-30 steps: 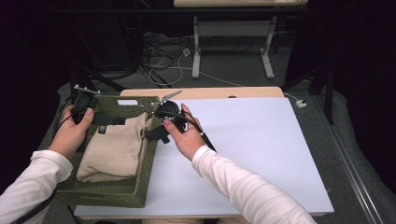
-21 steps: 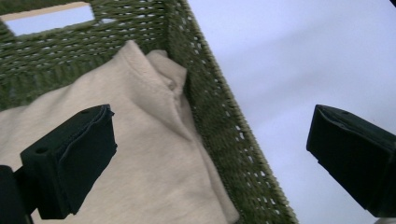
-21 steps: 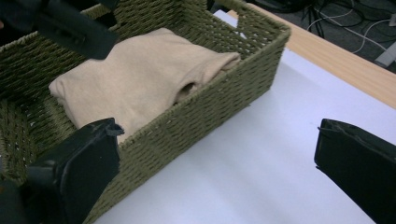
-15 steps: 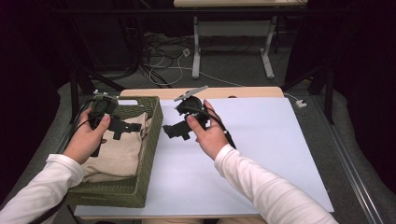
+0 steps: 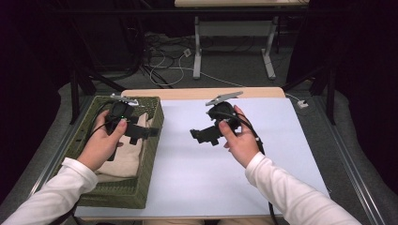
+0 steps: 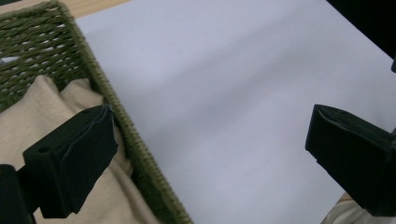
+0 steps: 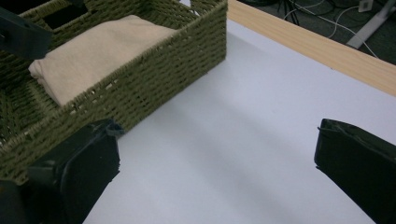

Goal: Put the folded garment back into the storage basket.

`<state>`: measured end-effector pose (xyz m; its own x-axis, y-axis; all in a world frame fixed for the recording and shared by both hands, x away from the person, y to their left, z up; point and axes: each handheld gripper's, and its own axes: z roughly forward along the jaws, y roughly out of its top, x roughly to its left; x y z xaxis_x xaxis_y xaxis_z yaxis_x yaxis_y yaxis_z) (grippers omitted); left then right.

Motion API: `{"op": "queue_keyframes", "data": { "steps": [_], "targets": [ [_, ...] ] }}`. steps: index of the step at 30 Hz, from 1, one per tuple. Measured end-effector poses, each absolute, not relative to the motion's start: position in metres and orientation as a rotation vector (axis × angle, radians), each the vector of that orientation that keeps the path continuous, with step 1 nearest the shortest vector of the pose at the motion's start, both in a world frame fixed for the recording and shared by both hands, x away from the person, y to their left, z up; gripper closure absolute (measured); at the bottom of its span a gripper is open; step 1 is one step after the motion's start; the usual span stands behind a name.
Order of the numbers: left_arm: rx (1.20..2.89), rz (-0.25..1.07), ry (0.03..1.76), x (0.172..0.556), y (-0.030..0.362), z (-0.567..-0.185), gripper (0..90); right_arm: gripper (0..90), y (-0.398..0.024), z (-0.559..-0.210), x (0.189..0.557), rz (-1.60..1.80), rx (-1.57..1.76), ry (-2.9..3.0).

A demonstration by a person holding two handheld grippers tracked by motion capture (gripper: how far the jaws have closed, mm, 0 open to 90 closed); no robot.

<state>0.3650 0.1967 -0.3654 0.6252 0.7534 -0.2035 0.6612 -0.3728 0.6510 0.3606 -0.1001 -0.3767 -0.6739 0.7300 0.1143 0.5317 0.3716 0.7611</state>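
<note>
Folded beige cloth (image 5: 123,154) lies in the green woven basket (image 5: 117,194), at the table's left edge. Left gripper (image 5: 146,133) hangs over the basket's right rim, jaws spread wide, nothing between them; in its own view one jaw is above the cloth (image 6: 56,116), the other out over the white mat (image 6: 224,93). Right gripper (image 5: 197,137) is released too, empty, above the mat (image 5: 206,173), well apart from the basket (image 7: 154,74), pointing toward it. Judgement: the cloth looks stowed and neatly folded, so the placing seems done. Little left beyond drawing both hands clear.
</note>
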Motion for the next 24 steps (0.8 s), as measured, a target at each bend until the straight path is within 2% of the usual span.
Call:
{"op": "queue_keyframes", "data": {
  "steps": [13, 24],
  "targets": [
    [2.117, 0.160, 0.981, 0.349, 0.162, -0.368, 1.9, 0.0, -0.158, -0.379, 0.345, 1.173, 1.189, 2.328],
    [2.073, 0.126, 0.928, 0.341, 0.142, -0.394, 1.9, 0.0, -0.195, -0.395, 0.332, 1.170, 1.243, 2.277]
  ]
}}
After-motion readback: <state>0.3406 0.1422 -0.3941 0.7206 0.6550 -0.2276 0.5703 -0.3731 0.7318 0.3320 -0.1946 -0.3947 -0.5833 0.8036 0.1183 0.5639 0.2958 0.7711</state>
